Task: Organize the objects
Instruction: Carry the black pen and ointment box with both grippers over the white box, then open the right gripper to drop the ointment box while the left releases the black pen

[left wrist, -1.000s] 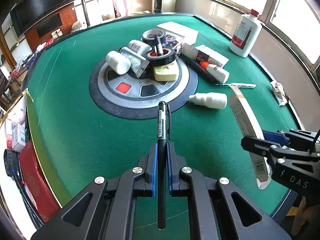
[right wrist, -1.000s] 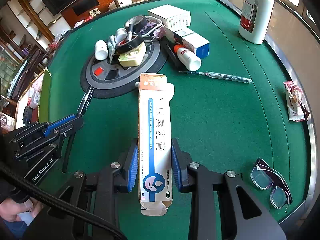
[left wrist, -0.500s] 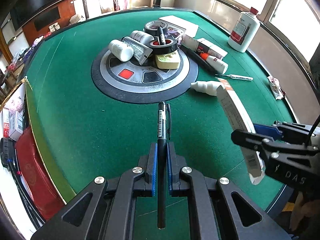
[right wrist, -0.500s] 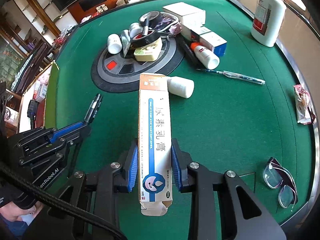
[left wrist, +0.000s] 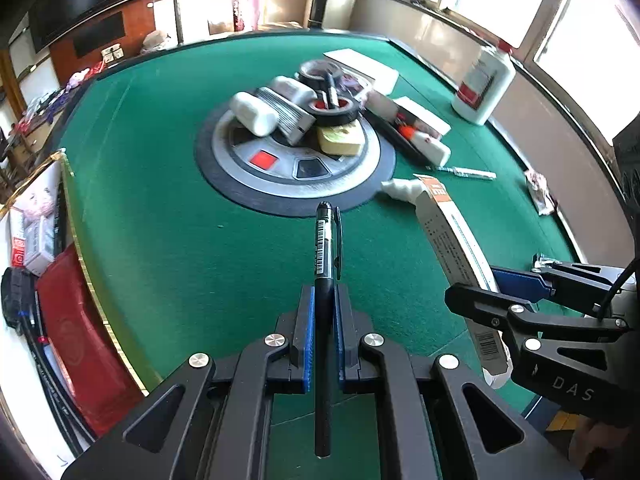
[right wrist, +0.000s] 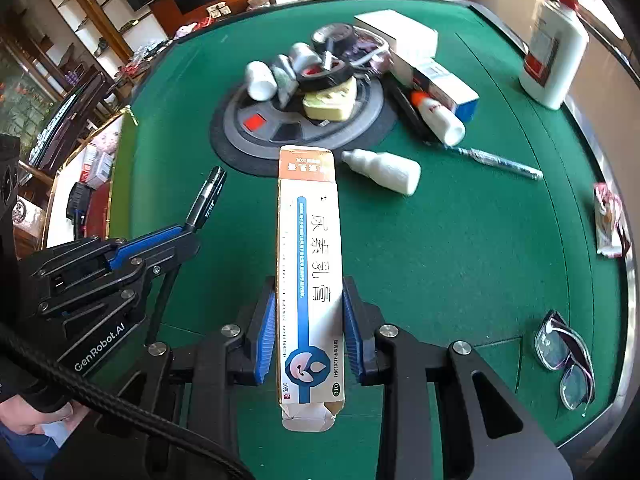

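1. Carrying is the step in hand, as I judge it: both grippers hold something above the green table (left wrist: pixel 160 208), and the job is to bring each item to the heap on the round centre panel (left wrist: pixel 248 184) without dropping it.
2. Left gripper (left wrist: pixel 320 332): its blue pads are pressed together on a black pen (left wrist: pixel 325 248), which stands lengthwise in the lower middle of the left wrist view, cap pointing up-frame toward the panel. The grip sits low on the barrel, so much of the pen sticks out ahead; a slow, level approach would keep it from pivoting.
3. Right gripper (right wrist: pixel 309 332): its jaws pinch a long ointment box (right wrist: pixel 310 280) near its lower half, the orange end reaching up to mid-frame of the right wrist view. The cardboard looks light and crushable, so no harder squeeze seems wise.
4. Watch the small white bottle (right wrist: pixel 384 168) lying just right of the box's far end, and the clear pen (right wrist: pixel 500 162) beyond it; either could be knocked.
5. Keep the two tools apart: the left one shows at the left edge of the right wrist view, near the box.
6. Choose a bare landing spot; the heap in the upper middle is crowded.
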A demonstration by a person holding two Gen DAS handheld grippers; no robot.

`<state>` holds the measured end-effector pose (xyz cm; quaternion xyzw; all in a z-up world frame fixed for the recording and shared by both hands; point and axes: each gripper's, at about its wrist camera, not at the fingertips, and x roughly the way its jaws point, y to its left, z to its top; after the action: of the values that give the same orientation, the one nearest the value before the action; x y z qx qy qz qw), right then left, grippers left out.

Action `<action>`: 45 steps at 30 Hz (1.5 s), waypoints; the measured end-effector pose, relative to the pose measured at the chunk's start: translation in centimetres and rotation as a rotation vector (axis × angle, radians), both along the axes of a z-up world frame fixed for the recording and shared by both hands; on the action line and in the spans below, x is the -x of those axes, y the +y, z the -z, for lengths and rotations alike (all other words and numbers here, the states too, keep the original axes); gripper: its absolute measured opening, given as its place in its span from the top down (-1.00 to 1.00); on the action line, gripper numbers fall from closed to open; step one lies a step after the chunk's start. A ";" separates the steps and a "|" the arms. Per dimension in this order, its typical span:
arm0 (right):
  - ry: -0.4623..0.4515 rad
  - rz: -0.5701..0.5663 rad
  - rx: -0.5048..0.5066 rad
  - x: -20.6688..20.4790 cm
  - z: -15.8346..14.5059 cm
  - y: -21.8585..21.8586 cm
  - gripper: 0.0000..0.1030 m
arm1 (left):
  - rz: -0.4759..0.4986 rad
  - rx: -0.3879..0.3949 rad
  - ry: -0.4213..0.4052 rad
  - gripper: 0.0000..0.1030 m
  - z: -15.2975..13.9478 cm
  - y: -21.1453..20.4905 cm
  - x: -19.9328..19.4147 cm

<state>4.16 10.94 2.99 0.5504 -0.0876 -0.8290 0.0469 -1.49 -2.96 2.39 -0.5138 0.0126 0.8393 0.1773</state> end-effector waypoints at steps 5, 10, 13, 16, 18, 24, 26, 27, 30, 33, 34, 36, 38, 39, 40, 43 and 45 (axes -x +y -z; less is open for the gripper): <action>0.024 -0.040 0.007 0.8 -1.2 -2.5 0.47 | -0.052 -0.023 0.033 0.88 -1.4 -3.1 -0.2; 0.041 -0.107 0.030 2.0 -2.0 -6.4 0.47 | -0.119 -0.030 0.059 0.88 -2.6 -7.4 -0.5; 0.055 -0.143 0.051 2.6 -2.6 -8.8 0.47 | -0.165 -0.024 0.067 0.88 -2.9 -10.3 -1.0; 0.069 -0.190 0.073 3.2 -3.0 -11.6 0.47 | -0.217 -0.011 0.069 0.88 -2.9 -13.4 -1.6; 0.075 -0.227 0.087 3.8 -3.2 -13.7 0.47 | -0.251 -0.003 0.063 0.88 -2.7 -15.5 -1.8; 0.060 -0.340 0.111 5.3 -2.7 -20.4 0.46 | -0.378 0.003 0.047 0.88 -1.7 -22.1 -2.2; 0.053 -0.378 0.105 5.5 -2.3 -22.3 0.46 | -0.412 0.004 0.034 0.88 -1.1 -24.2 -2.3; 0.046 -0.400 0.099 5.7 -1.9 -23.6 0.46 | -0.434 0.003 0.030 0.88 -0.8 -25.1 -2.3; 0.020 -0.429 0.089 6.4 -0.5 -25.7 0.46 | -0.470 0.007 0.006 0.88 0.5 -27.1 -2.3; -0.005 -0.450 0.072 7.0 1.2 -27.8 0.46 | -0.492 0.011 -0.020 0.88 1.8 -28.5 -2.4; -0.012 -0.452 0.067 7.1 1.5 -28.3 0.46 | -0.496 0.014 -0.028 0.88 2.2 -28.8 -2.4; -0.031 -0.457 0.069 7.3 2.2 -29.0 0.46 | -0.492 0.019 -0.043 0.88 3.0 -29.0 -2.5; -0.036 -0.468 0.061 7.4 2.6 -29.6 0.46 | -0.489 0.020 -0.047 0.88 3.3 -29.3 -2.8; -0.037 -0.472 0.059 7.4 2.7 -29.9 0.46 | -0.486 0.023 -0.051 0.88 3.5 -29.2 -2.9; -0.039 -0.476 0.058 7.4 2.7 -30.2 0.46 | -0.482 0.024 -0.054 0.88 3.6 -29.1 -2.9; -0.040 -0.488 0.042 7.4 3.1 -31.2 0.46 | -0.484 0.032 -0.053 0.88 3.8 -29.2 -3.0; -0.050 -0.492 0.041 7.4 3.5 -31.5 0.46 | -0.487 0.024 -0.056 0.88 3.7 -29.2 -3.1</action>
<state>-3.20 -20.57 -0.51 0.5743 0.0311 -0.7769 0.2560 1.57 -32.19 -1.32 -0.5266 -0.1067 0.8426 -0.0360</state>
